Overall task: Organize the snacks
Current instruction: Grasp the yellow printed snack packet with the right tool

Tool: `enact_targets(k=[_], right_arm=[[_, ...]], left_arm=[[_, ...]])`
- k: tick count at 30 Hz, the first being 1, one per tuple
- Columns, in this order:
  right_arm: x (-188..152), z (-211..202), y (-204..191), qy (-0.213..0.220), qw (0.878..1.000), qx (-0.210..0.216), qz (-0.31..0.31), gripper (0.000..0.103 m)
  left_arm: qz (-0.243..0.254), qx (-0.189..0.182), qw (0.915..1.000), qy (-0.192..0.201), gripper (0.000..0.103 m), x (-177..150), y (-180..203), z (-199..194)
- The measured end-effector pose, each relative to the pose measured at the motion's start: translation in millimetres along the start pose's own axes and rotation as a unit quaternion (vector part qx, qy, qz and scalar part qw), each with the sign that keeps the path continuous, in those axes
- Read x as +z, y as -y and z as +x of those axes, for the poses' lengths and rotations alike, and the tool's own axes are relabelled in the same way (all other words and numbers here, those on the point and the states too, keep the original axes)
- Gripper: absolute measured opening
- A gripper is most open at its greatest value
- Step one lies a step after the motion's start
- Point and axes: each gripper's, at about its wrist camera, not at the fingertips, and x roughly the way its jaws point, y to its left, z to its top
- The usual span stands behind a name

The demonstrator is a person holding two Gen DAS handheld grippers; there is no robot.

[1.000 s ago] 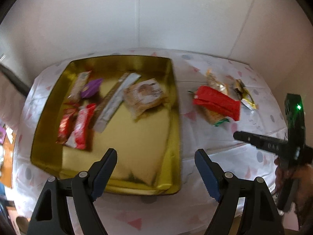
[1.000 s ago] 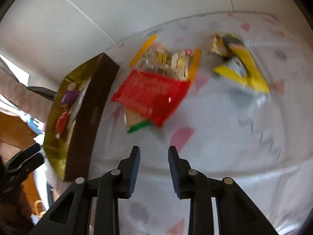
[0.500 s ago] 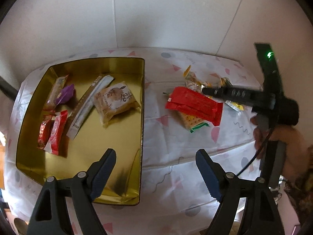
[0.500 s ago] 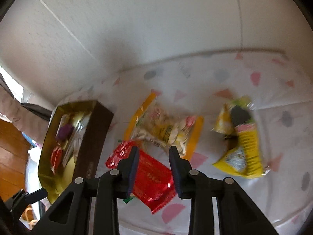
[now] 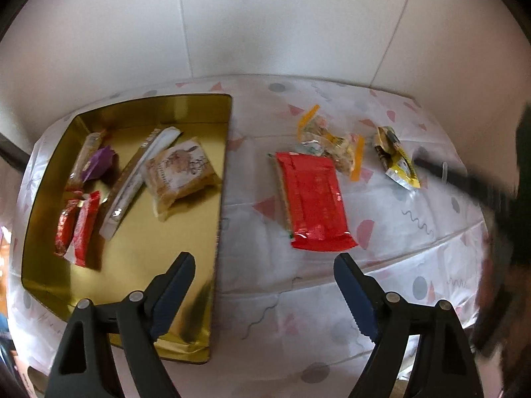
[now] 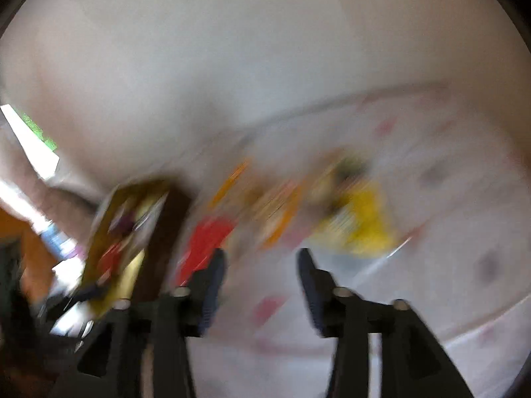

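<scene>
A gold tin tray (image 5: 166, 258) on the left of the table holds several snack packs, among them a beige biscuit pack (image 5: 179, 169), a long white stick pack (image 5: 139, 175) and red bars (image 5: 78, 225). On the cloth to its right lie a red packet (image 5: 313, 199), an orange-edged clear bag (image 5: 335, 146) and a yellow packet (image 5: 396, 157). My left gripper (image 5: 265, 295) is open and empty, hovering near the tray's right wall. My right gripper (image 6: 262, 285) is open and empty; its view is badly blurred, with the red packet (image 6: 202, 248) and yellow packet (image 6: 361, 225) ahead.
The table carries a white cloth (image 5: 415, 248) with pink and grey shapes. A white wall stands close behind. The right gripper's body and the holding hand (image 5: 511, 238) are at the right edge of the left wrist view. Wooden floor (image 6: 23, 232) lies left.
The left gripper has shifted right, from above the tray toward the loose snacks. The right gripper has opened wider and is moving fast, blurring its view.
</scene>
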Motion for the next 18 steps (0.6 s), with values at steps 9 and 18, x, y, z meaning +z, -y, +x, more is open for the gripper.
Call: enact_targets(k=[9,18], right_arm=[[38,49,55,-0.053,0.995,-0.077,0.023,0.073],[11,61,60,-0.056,0.995,-0.075,0.021,0.040]], left_arm=[[0.005,0.009,0.9999,0.003,0.088,-2,5,-5],[0.016,0.010,0.9998,0.006,0.089,6,15,2]])
